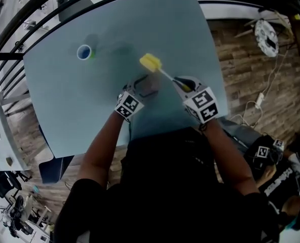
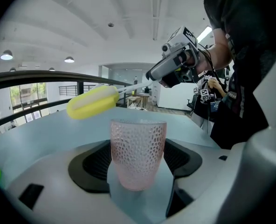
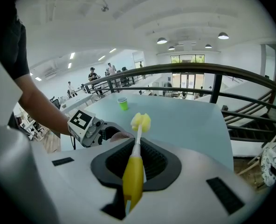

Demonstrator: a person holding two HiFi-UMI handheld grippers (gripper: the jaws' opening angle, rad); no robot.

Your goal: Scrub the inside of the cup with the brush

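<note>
Black shirt [image 1: 162, 186], white left gripper [image 1: 146, 86], white right gripper [image 1: 182, 83], marker cubes [image 1: 204, 104]

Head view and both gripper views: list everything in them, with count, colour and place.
table: one, pale blue, under everything
cup: one, clear pink, dimpled, upright, near middle of the table
brush: one, yellow handle and sponge head, white stem, head outside the cup
small cup: one, green, blue inside, far left of the table
railing: one, black, beyond the table
floor: brown wood, right of the table
left gripper: white, shut on the cup
right gripper: white, shut on the brush's handle
</note>
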